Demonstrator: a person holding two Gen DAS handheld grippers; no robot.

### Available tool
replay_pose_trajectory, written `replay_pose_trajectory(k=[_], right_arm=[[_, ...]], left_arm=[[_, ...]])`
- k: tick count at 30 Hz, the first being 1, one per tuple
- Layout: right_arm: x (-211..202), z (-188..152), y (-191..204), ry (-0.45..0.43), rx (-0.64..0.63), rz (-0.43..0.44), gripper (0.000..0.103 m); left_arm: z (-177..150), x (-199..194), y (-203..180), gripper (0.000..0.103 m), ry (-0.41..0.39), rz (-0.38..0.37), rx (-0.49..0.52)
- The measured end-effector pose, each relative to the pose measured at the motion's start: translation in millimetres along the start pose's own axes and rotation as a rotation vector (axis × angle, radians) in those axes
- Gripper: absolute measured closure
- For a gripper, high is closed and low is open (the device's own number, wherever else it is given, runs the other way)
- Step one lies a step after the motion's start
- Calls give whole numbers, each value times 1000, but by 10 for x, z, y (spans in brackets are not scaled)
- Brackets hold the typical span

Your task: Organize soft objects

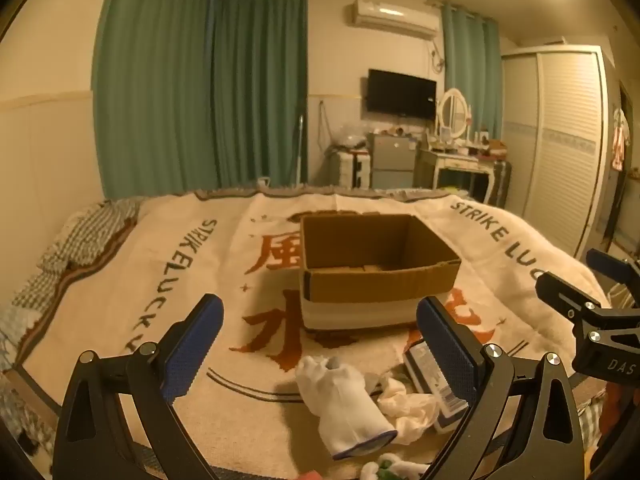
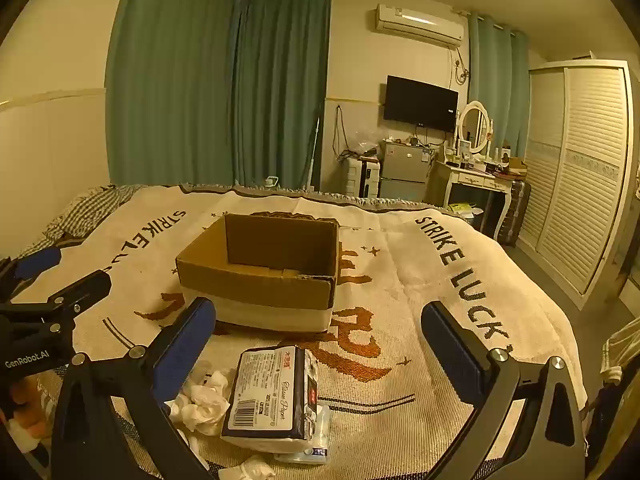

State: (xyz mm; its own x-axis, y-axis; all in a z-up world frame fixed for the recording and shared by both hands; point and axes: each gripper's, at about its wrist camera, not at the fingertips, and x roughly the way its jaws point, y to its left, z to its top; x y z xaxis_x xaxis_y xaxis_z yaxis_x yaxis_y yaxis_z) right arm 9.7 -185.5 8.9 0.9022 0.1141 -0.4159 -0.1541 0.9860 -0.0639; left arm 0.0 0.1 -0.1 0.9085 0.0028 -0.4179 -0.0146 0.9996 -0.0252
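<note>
An open cardboard box (image 1: 376,268) is seen on the blanket-covered bed (image 1: 120,280), with only bare cardboard visible inside it. A white sock (image 1: 344,404), crumpled tissues (image 2: 204,400) and a tissue pack (image 2: 276,396) are spread on the blanket near the box's front side. Both the left tool (image 1: 320,344) and the right tool (image 2: 320,344) are held wide open and empty above them.

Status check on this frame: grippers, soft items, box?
Left gripper and right gripper open, empty. Sock, crumpled tissue, tissue pack loose on blanket. Cardboard box open, path unobstructed.
</note>
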Motion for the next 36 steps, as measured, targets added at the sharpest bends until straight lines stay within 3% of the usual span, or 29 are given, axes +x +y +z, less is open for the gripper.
replay_pose_trajectory(k=[36], right_arm=[[70, -123, 9, 33, -14, 2, 0]], left_arm=[[-27, 12, 23, 4, 10, 4, -5]])
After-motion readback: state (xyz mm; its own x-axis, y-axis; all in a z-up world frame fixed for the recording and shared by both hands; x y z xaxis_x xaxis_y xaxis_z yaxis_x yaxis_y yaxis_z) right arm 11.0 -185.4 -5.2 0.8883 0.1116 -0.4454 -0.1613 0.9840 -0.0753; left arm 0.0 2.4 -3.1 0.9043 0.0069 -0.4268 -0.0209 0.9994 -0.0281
